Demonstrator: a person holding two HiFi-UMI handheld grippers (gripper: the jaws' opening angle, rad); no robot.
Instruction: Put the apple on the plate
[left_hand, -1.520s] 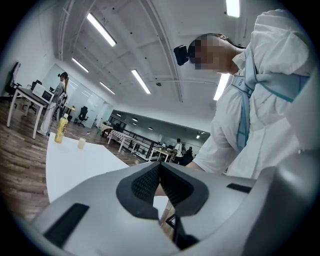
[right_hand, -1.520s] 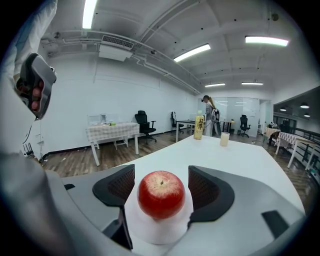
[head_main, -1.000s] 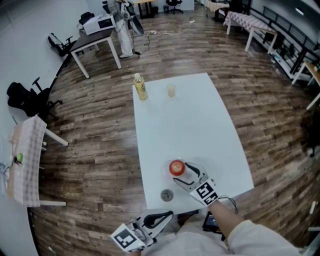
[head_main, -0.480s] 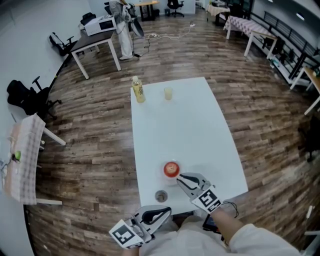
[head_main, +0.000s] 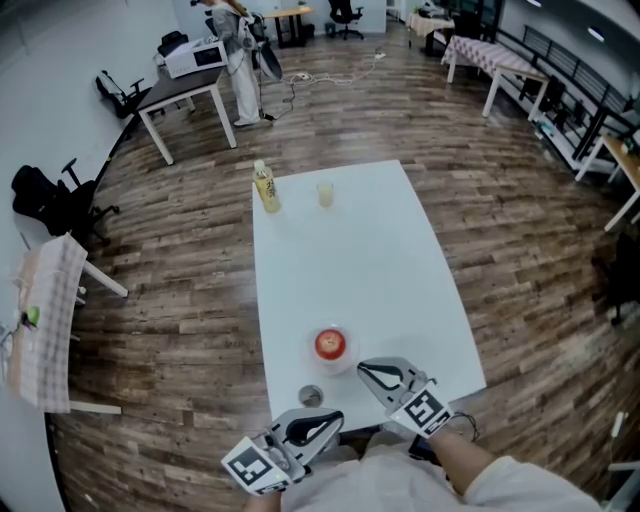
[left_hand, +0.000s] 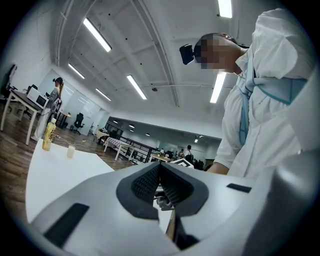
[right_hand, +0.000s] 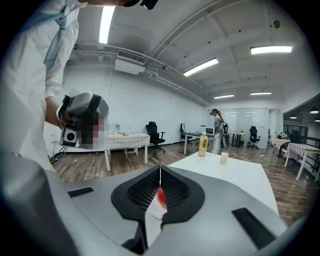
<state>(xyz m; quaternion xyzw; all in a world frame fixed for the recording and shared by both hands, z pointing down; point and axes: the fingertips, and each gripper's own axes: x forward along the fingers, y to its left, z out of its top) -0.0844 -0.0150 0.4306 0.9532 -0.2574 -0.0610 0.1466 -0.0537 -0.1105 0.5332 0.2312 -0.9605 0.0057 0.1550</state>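
Task looked done to me. The apple (head_main: 330, 344) sat on the plate (head_main: 312, 358), on the near part of the table (head_main: 350, 260), roughly mid-plate. Nothing was touching it.

Your right hand-held gripper (head_main: 368, 371) was just beside the plate, on its right and nearer you, clear of the apple. Its jaws had just been closing and were pressed together with nothing between them. In the right gripper view the apple showed only as a red sliver beyond the pads, not in them.

Your left hand-held gripper (head_main: 335, 418) hung at the near table edge, jaws also pressed together, empty.

What was left, by my read: nothing on the apple itself. At most, back both grippers away.

Hard to make out:
- The plate was white on a white table and its rim was faint in the head view. I couldn't confirm the apple sat fully inside the rim rather than on its edge.
- A small grey round thing (head_main: 311, 396) lay between the plate and the left hand-held gripper. I couldn't tell what it was.
- The left gripper view pointed at your torso and the ceiling, with no apple or plate in it.
- The bottle (head_main: 265, 187) and cup (head_main: 325, 193) stood at the far end, well apart from the plate and not involved.
- Your arms were cut off at the bottom of the head view.
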